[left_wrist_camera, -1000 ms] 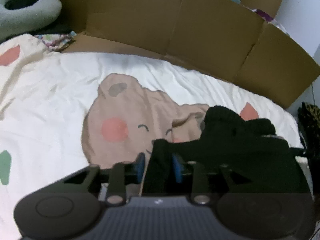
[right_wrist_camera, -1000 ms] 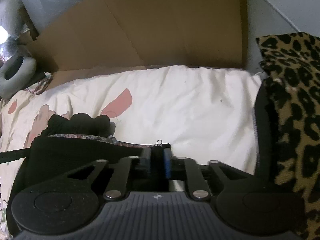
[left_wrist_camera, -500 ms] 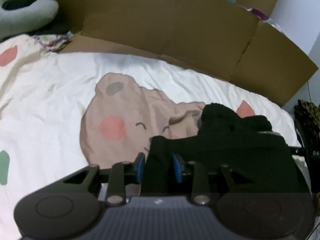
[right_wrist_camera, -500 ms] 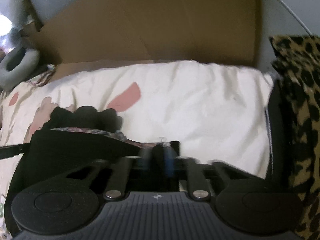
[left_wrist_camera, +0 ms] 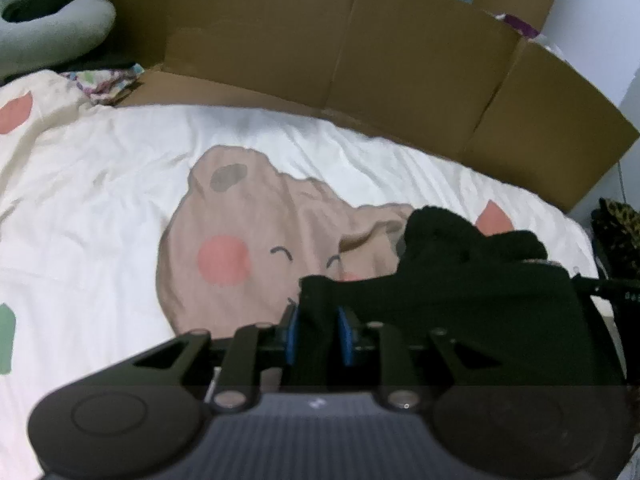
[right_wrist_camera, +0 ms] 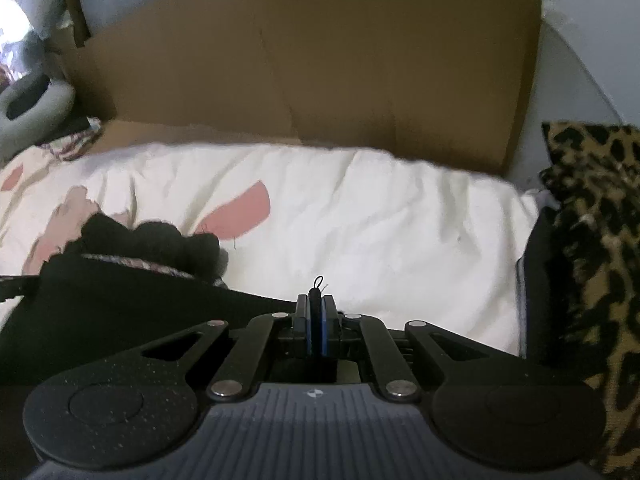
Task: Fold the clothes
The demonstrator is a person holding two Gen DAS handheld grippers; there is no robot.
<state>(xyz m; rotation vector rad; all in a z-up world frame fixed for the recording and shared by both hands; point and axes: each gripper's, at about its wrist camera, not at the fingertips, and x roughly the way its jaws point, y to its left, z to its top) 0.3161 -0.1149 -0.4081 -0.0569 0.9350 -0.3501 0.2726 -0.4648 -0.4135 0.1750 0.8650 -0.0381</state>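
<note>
Right gripper jaws have pinched the black fabric garment's thin edge; left gripper jaws clamp a thicker bunch. That thin edge could slip beside the bear-print bedsheet.

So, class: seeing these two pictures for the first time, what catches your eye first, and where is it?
A black garment lies low on the white bedsheet, a bunch of it between the left gripper fingers. Beside it, mid-sheet, is a printed beige bear face. In the right wrist view, leopard-print fabric fills the right edge.
</note>
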